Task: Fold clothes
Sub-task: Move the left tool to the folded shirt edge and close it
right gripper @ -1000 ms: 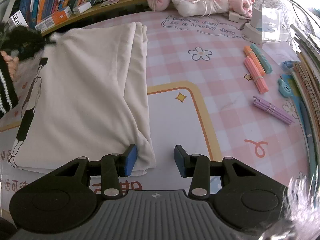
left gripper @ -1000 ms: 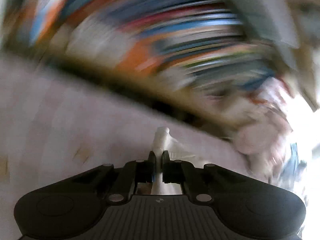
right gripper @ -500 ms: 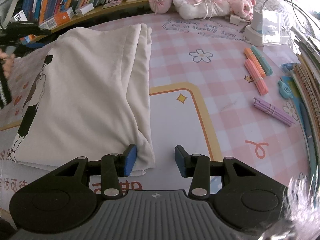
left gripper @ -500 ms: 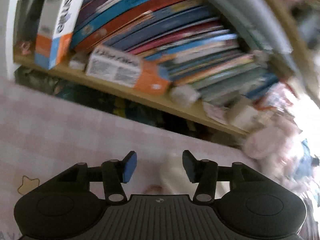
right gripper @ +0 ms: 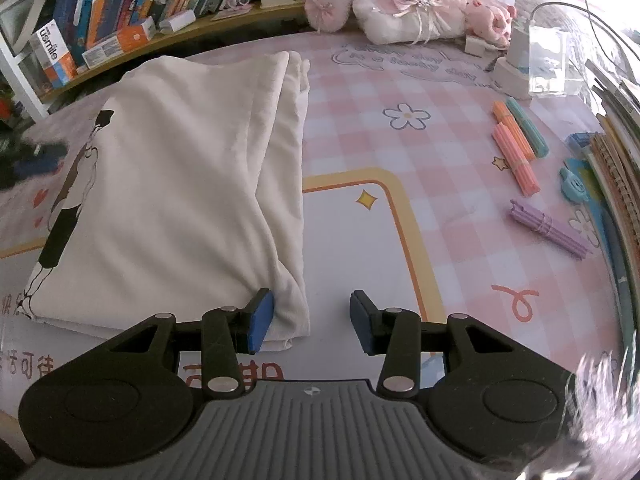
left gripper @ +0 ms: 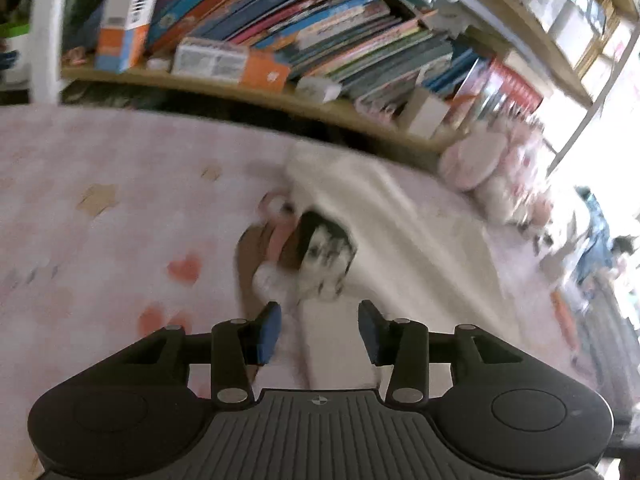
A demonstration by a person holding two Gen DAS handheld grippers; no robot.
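A cream T-shirt (right gripper: 180,168) with a printed figure (right gripper: 68,208) lies folded lengthwise on the pink checked mat (right gripper: 420,152). My right gripper (right gripper: 312,312) hovers open at the shirt's near right corner, with the folded edge just inside its left pad (right gripper: 260,320). In the left wrist view the shirt (left gripper: 400,240) is blurred, and the print (left gripper: 320,256) lies ahead of my left gripper (left gripper: 318,322). Its jaws are closing slightly but stand apart. Cloth lies below them and neither pad presses on it. A dark blur at the shirt's left edge is the left gripper (right gripper: 36,160).
A low shelf of books (right gripper: 140,8) runs along the far edge of the mat, with pink plush toys (right gripper: 400,4) beside it. Bundles of coloured sticks (right gripper: 516,148) and a purple bundle (right gripper: 548,232) lie to the right. Stacked notebooks (right gripper: 616,168) line the right edge.
My left gripper let go of the white cloth it was pinching, opened, and drew back along the shirt's left side. The shirt now lies flat. The right gripper has not moved.
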